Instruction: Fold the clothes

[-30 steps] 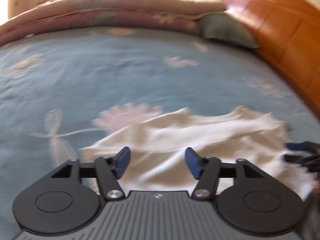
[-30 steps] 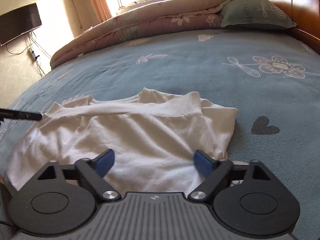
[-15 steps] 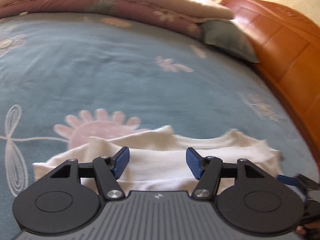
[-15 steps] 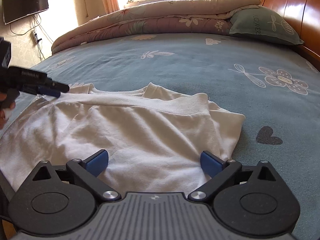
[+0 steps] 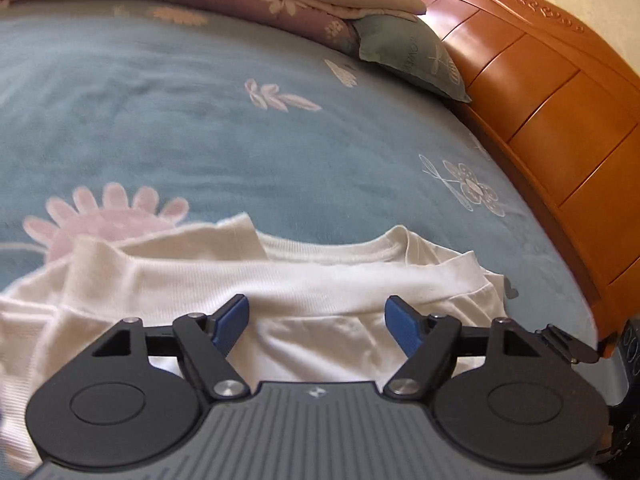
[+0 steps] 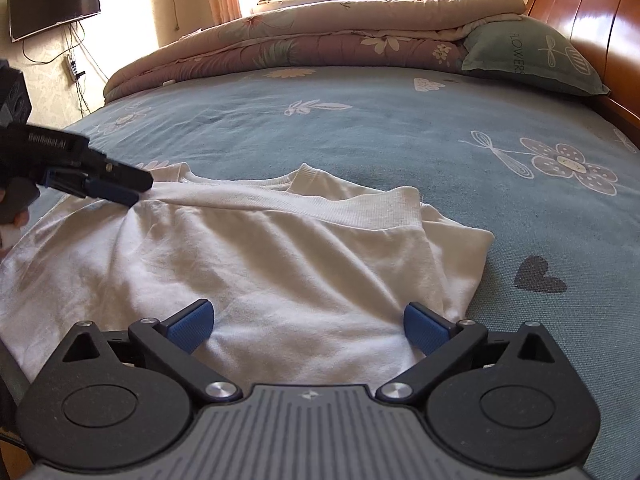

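A white sweatshirt point(image 5: 328, 280) point(image 6: 280, 248) lies folded over on the blue flowered bedspread point(image 6: 400, 132), its ribbed hem band across the top and the collar behind it. My left gripper point(image 5: 316, 314) hangs over the garment's left part with its jaws opening; the blue pads stand apart and cloth lies below them, not pinched. In the right wrist view the left gripper point(image 6: 128, 190) comes in from the left, tips at the hem band's end. My right gripper point(image 6: 308, 318) is wide open above the near right part of the sweatshirt, holding nothing.
A wooden headboard point(image 5: 540, 92) point(image 6: 592, 4) runs along the bed's right side, with a green pillow point(image 6: 532, 56) against it. A rolled quilt point(image 6: 320, 44) lies across the far end under a window. A black TV point(image 6: 52, 0) hangs on the left wall.
The left gripper moved in over the sweatshirt's hem band and its jaws widened. The right gripper's jaws spread a little more; it stayed in place.
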`<state>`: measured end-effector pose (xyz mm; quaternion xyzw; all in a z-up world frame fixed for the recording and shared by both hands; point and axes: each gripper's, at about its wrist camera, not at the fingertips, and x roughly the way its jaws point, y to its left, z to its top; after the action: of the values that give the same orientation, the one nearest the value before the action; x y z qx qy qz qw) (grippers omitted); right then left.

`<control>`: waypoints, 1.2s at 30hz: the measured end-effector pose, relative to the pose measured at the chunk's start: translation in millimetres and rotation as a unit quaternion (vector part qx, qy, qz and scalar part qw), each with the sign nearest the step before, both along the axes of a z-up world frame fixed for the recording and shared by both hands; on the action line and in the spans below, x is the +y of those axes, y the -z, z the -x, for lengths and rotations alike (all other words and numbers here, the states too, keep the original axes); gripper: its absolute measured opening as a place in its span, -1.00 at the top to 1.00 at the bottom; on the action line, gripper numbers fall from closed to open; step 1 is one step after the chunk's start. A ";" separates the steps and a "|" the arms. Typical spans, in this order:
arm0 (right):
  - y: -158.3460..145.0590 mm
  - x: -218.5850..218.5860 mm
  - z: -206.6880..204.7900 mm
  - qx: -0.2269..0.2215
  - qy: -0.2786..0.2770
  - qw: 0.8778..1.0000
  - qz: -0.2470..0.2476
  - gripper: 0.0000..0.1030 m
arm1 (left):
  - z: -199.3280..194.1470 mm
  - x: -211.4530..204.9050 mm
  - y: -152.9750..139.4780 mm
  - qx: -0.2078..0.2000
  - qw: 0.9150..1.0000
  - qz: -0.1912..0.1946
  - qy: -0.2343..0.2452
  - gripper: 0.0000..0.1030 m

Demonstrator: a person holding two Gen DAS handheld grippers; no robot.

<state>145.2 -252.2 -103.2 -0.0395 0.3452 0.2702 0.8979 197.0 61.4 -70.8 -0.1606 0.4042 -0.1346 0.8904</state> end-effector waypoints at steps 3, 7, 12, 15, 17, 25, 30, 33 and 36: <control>-2.4 -0.3 1.7 -0.007 0.000 1.000 -0.006 -1.00 | 20.4 -5.0 -13.3 -0.009 1.000 -0.003 0.019 -0.52; -14.8 -0.5 13.8 -0.047 -0.024 0.998 -0.034 -1.00 | 51.9 -3.3 -11.6 -0.013 1.000 -0.017 0.012 -0.63; -12.3 17.6 24.8 -0.032 -0.082 0.996 -0.022 -1.00 | 59.0 26.1 14.6 0.037 0.995 -0.056 -0.071 -0.60; -4.0 22.8 22.1 -0.015 -0.067 0.998 0.017 -1.00 | 61.3 39.2 7.1 0.041 0.995 -0.021 -0.090 -0.60; -1.2 21.6 19.4 -0.007 -0.053 0.998 0.026 -1.00 | 63.4 33.1 -3.2 0.036 0.996 -0.035 -0.077 -0.61; -0.7 18.9 19.6 -0.003 -0.046 0.999 0.020 -1.00 | 72.4 18.0 7.9 0.063 0.994 -0.047 -0.078 -0.68; -3.2 14.5 18.0 0.002 -0.038 0.999 0.007 -1.00 | 77.1 19.5 -0.7 0.077 0.991 -0.062 -0.087 -0.68; -7.8 10.1 18.0 -0.001 -0.025 1.000 -0.007 -1.00 | 72.9 8.0 -16.8 0.062 0.994 -0.068 -0.064 -0.69; -12.8 2.6 18.8 -0.005 -0.012 0.999 -0.031 -1.00 | 60.2 -14.7 -30.8 0.047 0.997 -0.062 -0.028 -0.69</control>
<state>126.4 -249.7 -90.4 -0.0175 0.3319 0.2912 0.8971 136.9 46.7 -40.0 -0.1229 0.4482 -0.0764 0.8822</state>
